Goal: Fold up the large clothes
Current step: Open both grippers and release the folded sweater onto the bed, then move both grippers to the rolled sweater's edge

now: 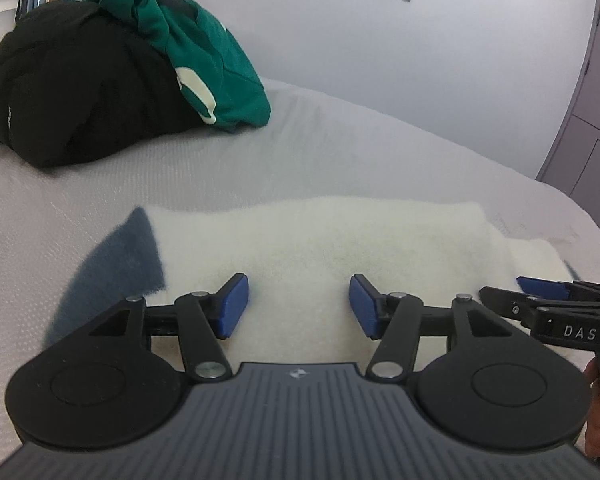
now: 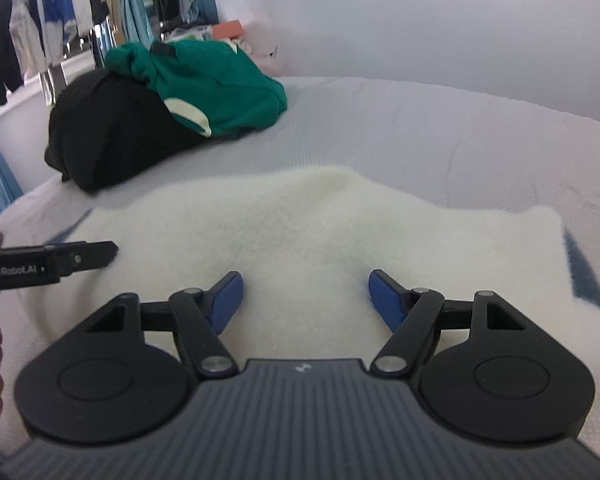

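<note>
Both claws held spread above the cream fleece garment.

Left wrist view: the left gripper (image 1: 299, 305) is held apart, empty, over the cream fleece garment (image 1: 320, 240) at lower centre; the right gripper (image 1: 540, 288) is cut off at the right edge.
Right wrist view: the right gripper (image 2: 306, 300) is spread, empty; bare sheet (image 2: 440, 140) is seen beyond the garment.

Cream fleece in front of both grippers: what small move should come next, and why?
Probably lower both grippers to pinch the near edge. The left gripper and right gripper both hover open over the cream fleece, holding nothing. It lies partly folded on the bed, apart from the black garment and green garment.
</note>
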Demonstrator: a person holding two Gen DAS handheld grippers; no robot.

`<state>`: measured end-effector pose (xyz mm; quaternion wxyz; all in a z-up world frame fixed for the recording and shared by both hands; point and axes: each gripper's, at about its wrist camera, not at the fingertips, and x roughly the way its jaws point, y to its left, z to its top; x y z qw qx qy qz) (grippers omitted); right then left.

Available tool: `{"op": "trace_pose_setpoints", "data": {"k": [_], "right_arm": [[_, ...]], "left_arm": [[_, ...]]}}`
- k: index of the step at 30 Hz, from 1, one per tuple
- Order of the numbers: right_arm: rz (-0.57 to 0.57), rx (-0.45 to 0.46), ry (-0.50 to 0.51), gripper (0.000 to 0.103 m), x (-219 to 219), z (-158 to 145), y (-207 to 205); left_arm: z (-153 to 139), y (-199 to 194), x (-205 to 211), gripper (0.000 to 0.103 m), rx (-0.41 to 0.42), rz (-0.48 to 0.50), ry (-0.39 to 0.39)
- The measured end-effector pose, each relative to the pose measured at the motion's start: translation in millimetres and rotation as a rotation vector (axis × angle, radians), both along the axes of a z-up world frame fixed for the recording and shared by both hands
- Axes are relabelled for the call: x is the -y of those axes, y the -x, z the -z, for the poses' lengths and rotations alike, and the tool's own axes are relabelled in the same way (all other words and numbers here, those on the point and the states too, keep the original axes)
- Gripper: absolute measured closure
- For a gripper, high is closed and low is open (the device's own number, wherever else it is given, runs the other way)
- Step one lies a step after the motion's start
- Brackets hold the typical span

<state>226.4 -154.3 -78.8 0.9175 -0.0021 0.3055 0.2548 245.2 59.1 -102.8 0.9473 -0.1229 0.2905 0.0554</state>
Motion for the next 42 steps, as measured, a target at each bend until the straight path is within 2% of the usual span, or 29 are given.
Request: {"op": "trace_pose_setpoints", "data": {"k": [8,12,20,25,29,33,37,42], "right_arm": [[-0.004,-0.003,-0.004,0.028,-6,14,-14],[-0.002,0.011,-0.016,0.026,-7,16,-18],[0.031,0.021,-0.058,0.027,2,7,1],[0.065,0.005,-0.102,0.027,13,-5,26],[0.11,-0.05,-0.179,0.027,29,-11,43],[0.152,-0.121,-0.272,0.027,44,-8,60],[0.205,-0.239,-0.351,0.026,58,7,68],[0.258,-0.392,-0.485,0.025,70,27,54]], "left_arm": [[10,-22,-7,0.036,-0.023,-0.021,0.012],[7,-20,-12,0.036,-0.015,-0.046,0.056],[-12,25,-6,0.036,0.037,-0.062,0.121],[-15,61,1,0.03,0.03,-0.061,0.157],[-14,79,1,0.027,0.016,-0.083,0.213],[-10,91,-5,0.019,0.003,-0.12,0.261],[-4,95,-19,0.017,-0.018,-0.164,0.336],[5,94,-35,0.017,-0.041,-0.213,0.422]]}}
